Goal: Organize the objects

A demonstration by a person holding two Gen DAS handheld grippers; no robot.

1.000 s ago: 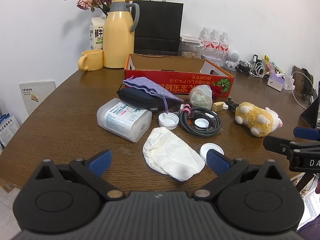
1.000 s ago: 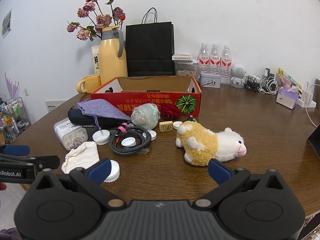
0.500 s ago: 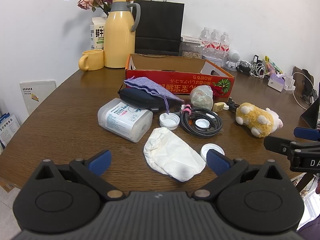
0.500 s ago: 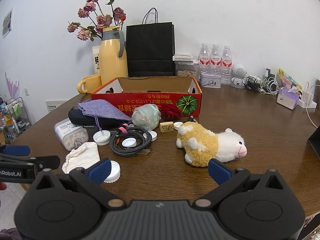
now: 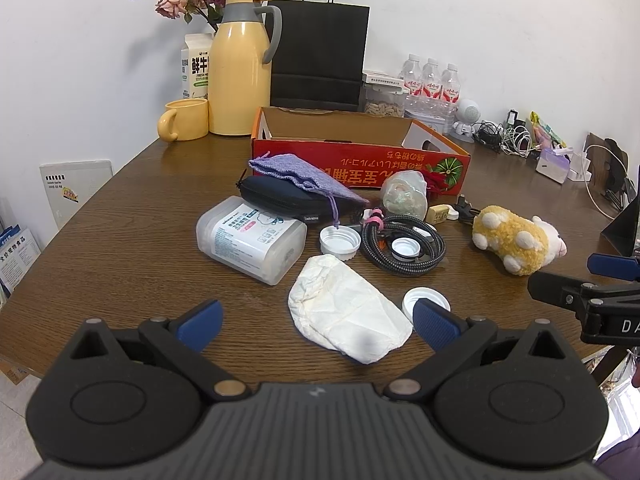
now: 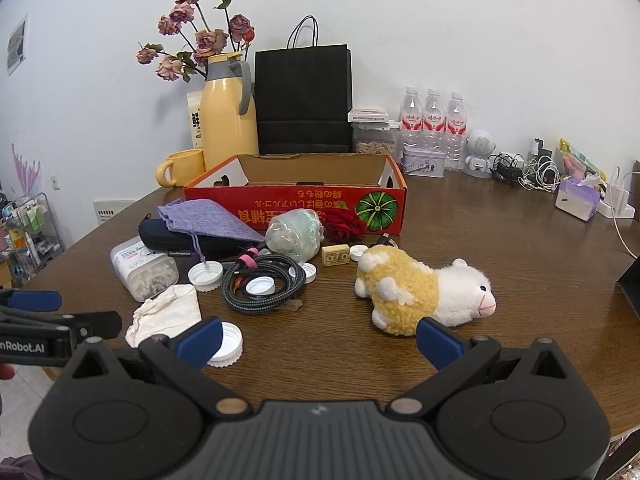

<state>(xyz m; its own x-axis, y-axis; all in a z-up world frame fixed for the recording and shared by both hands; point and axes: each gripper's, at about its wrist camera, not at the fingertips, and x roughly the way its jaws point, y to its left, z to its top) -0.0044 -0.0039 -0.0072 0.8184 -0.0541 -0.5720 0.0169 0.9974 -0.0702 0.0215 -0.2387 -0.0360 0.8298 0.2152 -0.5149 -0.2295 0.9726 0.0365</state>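
Note:
My left gripper (image 5: pixel 316 324) is open and empty, low over the near table edge, just short of a crumpled white cloth (image 5: pixel 346 308). My right gripper (image 6: pixel 318 338) is open and empty, just short of a plush sheep (image 6: pixel 424 290). Loose items lie before an open red cardboard box (image 5: pixel 360 160): a clear plastic container (image 5: pixel 250 238), a black case (image 5: pixel 280 198) under a purple pouch (image 5: pixel 296 176), a coiled braided cable (image 5: pixel 404 242), white caps (image 5: pixel 340 240) and a wrapped bundle (image 5: pixel 402 196). The sheep also shows in the left view (image 5: pixel 516 240).
A yellow thermos (image 5: pixel 240 68), a yellow mug (image 5: pixel 184 120), a milk carton, a black paper bag (image 5: pixel 320 56) and water bottles (image 5: pixel 430 82) stand at the back by the wall. Chargers and cables (image 6: pixel 524 168) lie at the back right. The table (image 5: pixel 120 220) is dark wood.
Both grippers have shifted very slightly toward the objects. Nothing on the table has moved.

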